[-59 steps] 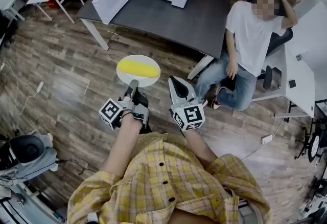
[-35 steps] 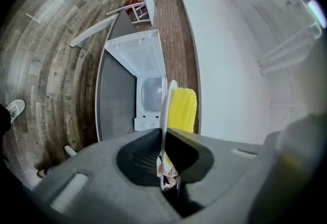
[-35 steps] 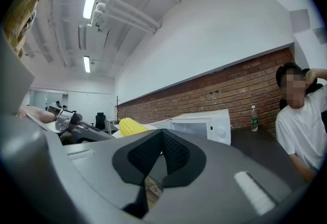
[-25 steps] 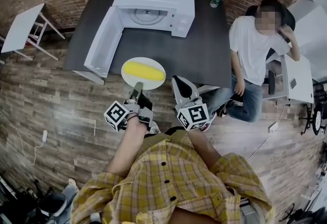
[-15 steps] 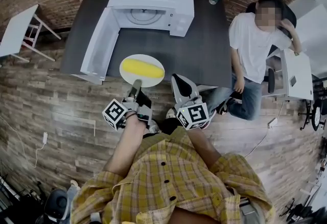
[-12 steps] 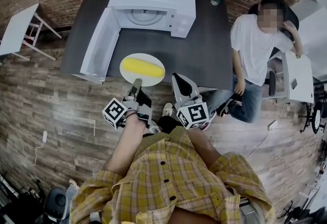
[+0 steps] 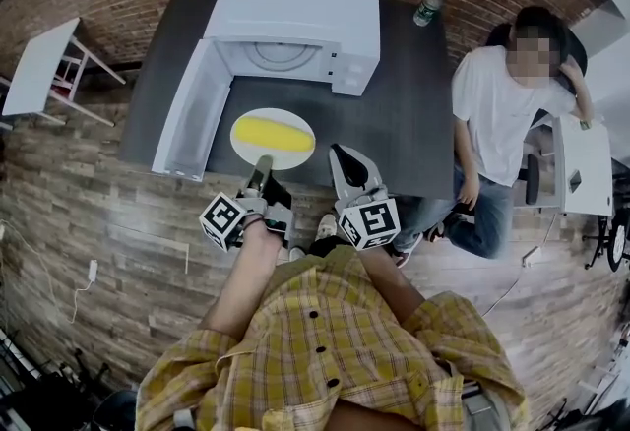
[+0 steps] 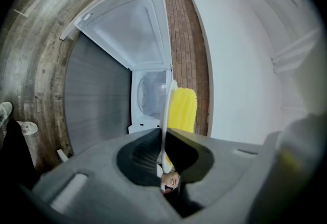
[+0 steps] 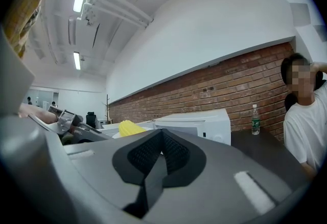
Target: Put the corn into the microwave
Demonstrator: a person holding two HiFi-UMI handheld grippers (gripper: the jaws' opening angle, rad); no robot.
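Observation:
A yellow corn cob (image 7: 271,134) lies on a white plate (image 7: 295,153). My left gripper (image 7: 259,163) is shut on the plate's near rim and holds it over the front of the dark table (image 7: 413,124). In the left gripper view the plate (image 8: 166,110) shows edge-on between the jaws, with the corn (image 8: 182,110) beside it. The white microwave (image 7: 295,26) stands behind, its door (image 7: 192,109) swung open to the left and its cavity (image 8: 150,95) showing. My right gripper (image 7: 342,158) hangs shut and empty to the right of the plate.
A person in a white shirt (image 7: 502,104) sits at the table's right end. Two bottles (image 7: 430,4) stand at the table's back by the brick wall. A small white table (image 7: 39,65) stands at the left. A wooden floor (image 7: 98,213) lies below.
Both grippers and the plate have come nearer the table and microwave, and the plate now hangs over the table's front. The grip on the plate is unchanged.

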